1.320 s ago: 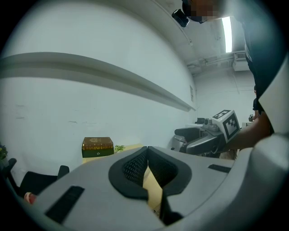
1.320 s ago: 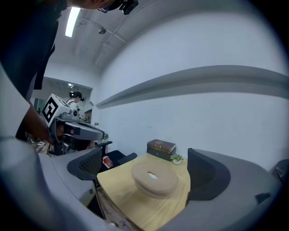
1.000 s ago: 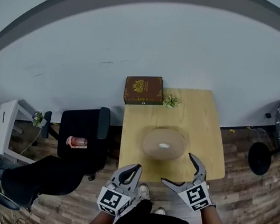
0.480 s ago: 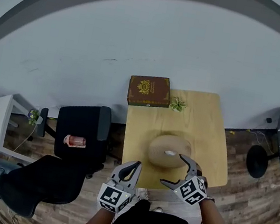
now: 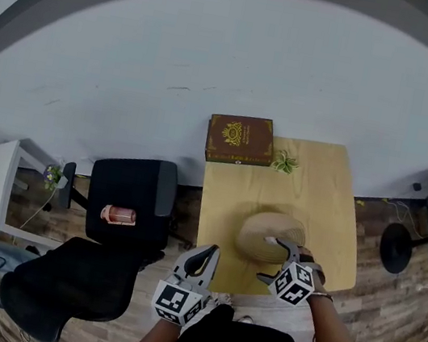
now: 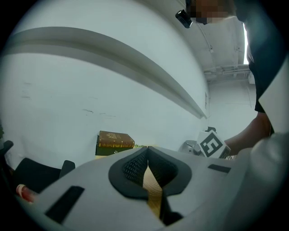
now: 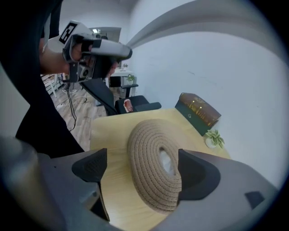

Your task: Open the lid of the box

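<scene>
Woven box, round and made of coiled tan rope, sits on the wooden desk close to its near edge, a little right of the middle, with its lid on. A pale patch marks the lid's centre; I cannot tell whether it is a knob. My right gripper tilts down over the box's near side. Its fingers are spread wide and have just been narrowing a little, with the box between them and touching neither. My left gripper hangs over the desk's near left corner, apart from the box, its fingers pressed together at the tips and holding nothing. A dark brown ornamented case lies at the far left corner, with a small plant just beside it.

The risk I see is that the fingers straddle the whole box, not only the lid. Closing here could clamp lid and body together and lift everything. The soft rope may also slip. With nothing steadying the base, a pull could drag the box off the near edge.
</scene>
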`<state>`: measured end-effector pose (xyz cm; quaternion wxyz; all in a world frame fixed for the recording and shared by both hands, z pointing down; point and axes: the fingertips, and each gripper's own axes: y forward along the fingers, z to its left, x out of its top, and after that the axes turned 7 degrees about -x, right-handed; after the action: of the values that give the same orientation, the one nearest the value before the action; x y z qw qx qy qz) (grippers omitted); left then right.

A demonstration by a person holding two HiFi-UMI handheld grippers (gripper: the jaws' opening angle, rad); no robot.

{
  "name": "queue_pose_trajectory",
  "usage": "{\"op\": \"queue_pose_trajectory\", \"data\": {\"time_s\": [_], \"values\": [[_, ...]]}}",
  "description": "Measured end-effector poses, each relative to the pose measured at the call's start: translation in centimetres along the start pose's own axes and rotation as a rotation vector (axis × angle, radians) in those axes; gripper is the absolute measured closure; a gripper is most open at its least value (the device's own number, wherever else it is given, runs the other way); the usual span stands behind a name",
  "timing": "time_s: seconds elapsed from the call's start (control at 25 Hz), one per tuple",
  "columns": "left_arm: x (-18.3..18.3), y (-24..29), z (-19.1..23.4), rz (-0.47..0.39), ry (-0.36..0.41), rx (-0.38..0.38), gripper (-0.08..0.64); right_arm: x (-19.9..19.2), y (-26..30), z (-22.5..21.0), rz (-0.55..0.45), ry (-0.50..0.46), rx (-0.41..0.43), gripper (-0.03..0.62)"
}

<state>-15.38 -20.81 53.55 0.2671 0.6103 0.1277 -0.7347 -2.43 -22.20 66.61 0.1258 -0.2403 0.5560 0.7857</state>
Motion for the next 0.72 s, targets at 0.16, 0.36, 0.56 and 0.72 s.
{"op": "queue_pose_trajectory", "data": {"time_s": [0.16, 0.36, 0.56, 0.72], "values": [[0.7, 0.1, 1.1, -0.013, 0.0, 0.004, 0.54, -1.1, 1.5, 0.4, 0.087, -0.085, 0.047, 0.117], [0.8, 0.0, 2.2, -0.018, 0.0, -0.002, 0.54, -2.0, 3.2, 0.8, 0.165, -0.154, 0.104, 0.123], [0.6, 0.1, 2.2, -0.014, -0.013, -0.019, 0.54, -2.7, 4.1, 1.3, 0.219, -0.201, 0.144, 0.146], [0.2, 0.4, 1.9, 0.0, -0.008, -0.022, 0.54, -2.7, 4.3, 1.2, 0.215, -0.204, 0.15, 0.195]]}}
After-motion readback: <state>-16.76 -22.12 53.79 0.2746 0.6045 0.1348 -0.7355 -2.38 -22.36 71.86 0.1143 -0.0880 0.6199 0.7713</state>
